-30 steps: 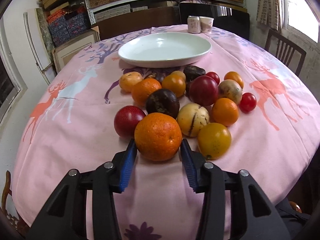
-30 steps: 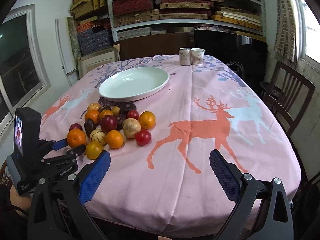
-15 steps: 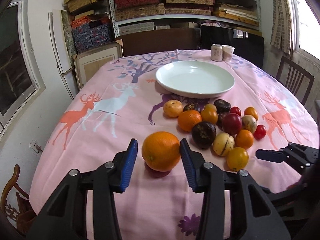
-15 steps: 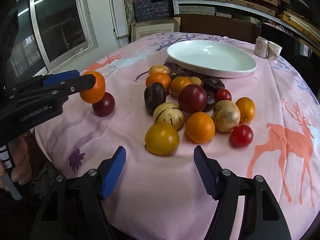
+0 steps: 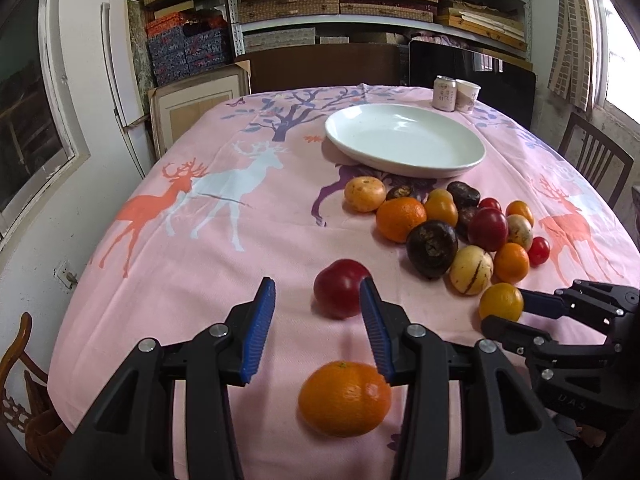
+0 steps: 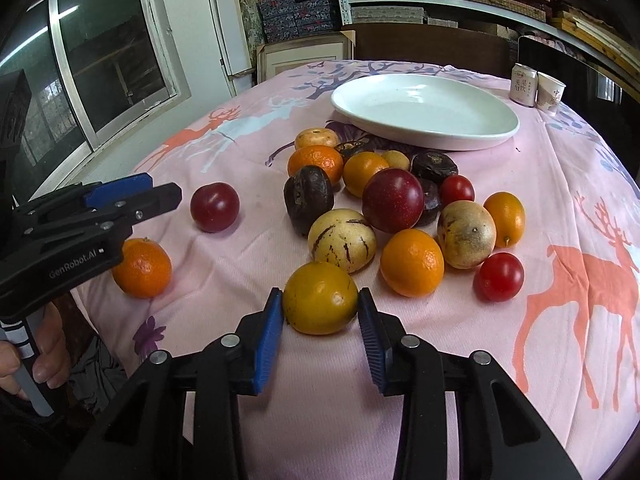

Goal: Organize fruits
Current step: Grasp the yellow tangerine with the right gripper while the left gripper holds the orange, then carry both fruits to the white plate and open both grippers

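My left gripper is open and empty above the pink cloth. An orange lies on the cloth just below its jaws, near the front edge; it also shows in the right wrist view. A dark red plum sits just beyond the left fingertips, also in the right wrist view. My right gripper has its blue pads on both sides of a yellow-orange fruit at the front of the fruit pile. The same fruit shows in the left wrist view.
A white oval plate stands behind the pile, with a can and a paper cup at the table's far edge. A chair stands at the right. Shelves with boxes line the back wall.
My left gripper carried the orange out of the pile to the front left, then opened and released it onto the cloth. My right gripper moved in and closed around the yellow-orange fruit.
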Available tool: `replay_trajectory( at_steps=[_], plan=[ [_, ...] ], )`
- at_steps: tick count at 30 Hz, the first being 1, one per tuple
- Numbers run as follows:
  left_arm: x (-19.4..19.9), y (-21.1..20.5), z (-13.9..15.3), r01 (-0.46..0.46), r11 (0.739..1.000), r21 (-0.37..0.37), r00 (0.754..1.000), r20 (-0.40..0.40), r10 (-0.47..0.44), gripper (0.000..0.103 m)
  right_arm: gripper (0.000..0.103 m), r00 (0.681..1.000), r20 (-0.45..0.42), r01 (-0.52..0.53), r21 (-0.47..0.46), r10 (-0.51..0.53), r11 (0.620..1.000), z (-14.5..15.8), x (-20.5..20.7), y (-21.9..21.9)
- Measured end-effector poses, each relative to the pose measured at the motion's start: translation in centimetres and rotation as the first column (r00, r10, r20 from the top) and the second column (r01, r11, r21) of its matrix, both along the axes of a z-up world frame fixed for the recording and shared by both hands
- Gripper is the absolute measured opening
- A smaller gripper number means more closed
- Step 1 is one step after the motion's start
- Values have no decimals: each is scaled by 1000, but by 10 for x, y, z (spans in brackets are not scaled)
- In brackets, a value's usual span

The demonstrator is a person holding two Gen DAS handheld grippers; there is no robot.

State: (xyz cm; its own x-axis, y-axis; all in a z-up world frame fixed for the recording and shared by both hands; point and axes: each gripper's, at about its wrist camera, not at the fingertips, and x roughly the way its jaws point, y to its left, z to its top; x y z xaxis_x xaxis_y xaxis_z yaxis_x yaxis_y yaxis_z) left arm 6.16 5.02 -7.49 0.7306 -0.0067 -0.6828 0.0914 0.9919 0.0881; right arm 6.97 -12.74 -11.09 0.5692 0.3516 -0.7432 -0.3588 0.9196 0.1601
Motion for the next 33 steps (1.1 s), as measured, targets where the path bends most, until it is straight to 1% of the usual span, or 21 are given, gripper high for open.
replay_trajectory(
  at_steps=[4, 5, 6, 8, 9, 10, 12, 13, 14, 16, 18, 21, 23, 24, 25, 28, 30, 31, 32, 33],
  plan=[
    [-8, -6, -10, 22, 1000, 12, 999, -29, -22, 43, 38, 1000, -2, 3, 11, -3, 1000, 1, -2, -4],
    [-11, -6, -12, 28, 1000, 11, 999, -38, -27, 45, 38, 1000, -3, 4, 9, -4, 1000, 1, -2, -5],
    [-15, -6, -14, 39, 999, 9, 998, -47, -39, 51, 38, 1000, -3, 4, 10, -4, 1000, 1, -4, -6],
    [-21, -6, -19, 40, 999, 32, 999, -37, -39, 77, 38, 1000, -1, 6, 13, -6, 1000, 1, -4, -7],
    [-22, -4, -23, 29, 998, 50, 999, -24, -27, 80, 38, 1000, -1, 7, 16, -7, 1000, 1, -5, -8],
    [-21, -2, -25, 19, 998, 53, 1000, -23, -18, 80, 38, 1000, 0, 7, 18, -7, 1000, 1, -4, -8],
    [-14, 3, -28, -3, 1000, 30, 1000, -22, 3, 78, 38, 1000, 0, 9, 17, -9, 1000, 0, -4, -7],
    [-10, 5, -27, 1, 1000, 10, 1000, -15, -1, 65, 38, 1000, 2, 8, 18, -8, 1000, 0, -5, -7],
    [-6, 6, -27, 13, 1000, -4, 1000, -18, -13, 50, 38, 1000, 1, 8, 20, -8, 1000, 0, -5, -8],
    [5, 5, -29, 10, 1000, 22, 1000, -18, -9, 45, 38, 1000, -2, 7, 22, -7, 1000, -1, -5, -9],
    [14, 6, -29, 11, 1000, 19, 1000, -10, -11, 45, 38, 1000, -1, 5, 20, -5, 1000, -1, -6, -9],
    [22, 6, -27, 13, 1000, 10, 1000, -19, -13, 45, 38, 1000, -3, 4, 26, -4, 1000, -1, -7, -10],
    [24, 0, -27, 28, 998, 52, 999, -22, -27, 46, 39, 1000, -8, 4, 33, -3, 999, -1, -6, -11],
    [25, -1, -27, 29, 998, 61, 999, -28, -27, 46, 39, 1000, -16, 4, 40, -4, 999, -1, -5, -11],
    [29, 0, -28, 23, 998, 60, 999, -42, -21, 48, 39, 1000, -27, 7, 52, -6, 999, -1, -4, -13],
    [39, 7, -32, 10, 1000, 20, 997, -76, -8, 57, 39, 1000, -22, 5, 49, -4, 999, -1, -4, -14],
    [45, 9, -37, -5, 1000, 16, 996, -86, 6, 59, 39, 1000, -27, 10, 62, -8, 998, -2, -5, -16],
    [46, 9, -37, -4, 1000, 6, 996, -86, 5, 55, 39, 1000, -27, 10, 62, -8, 998, -1, -5, -16],
    [46, 8, -36, 4, 1000, -3, 997, -81, -4, 46, 39, 1000, -25, 9, 59, -7, 998, -1, -6, -16],
    [46, 8, -36, 3, 1000, 0, 997, -77, -3, 46, 39, 1000, -22, 7, 56, -6, 998, -1, -7, -16]
  ],
)
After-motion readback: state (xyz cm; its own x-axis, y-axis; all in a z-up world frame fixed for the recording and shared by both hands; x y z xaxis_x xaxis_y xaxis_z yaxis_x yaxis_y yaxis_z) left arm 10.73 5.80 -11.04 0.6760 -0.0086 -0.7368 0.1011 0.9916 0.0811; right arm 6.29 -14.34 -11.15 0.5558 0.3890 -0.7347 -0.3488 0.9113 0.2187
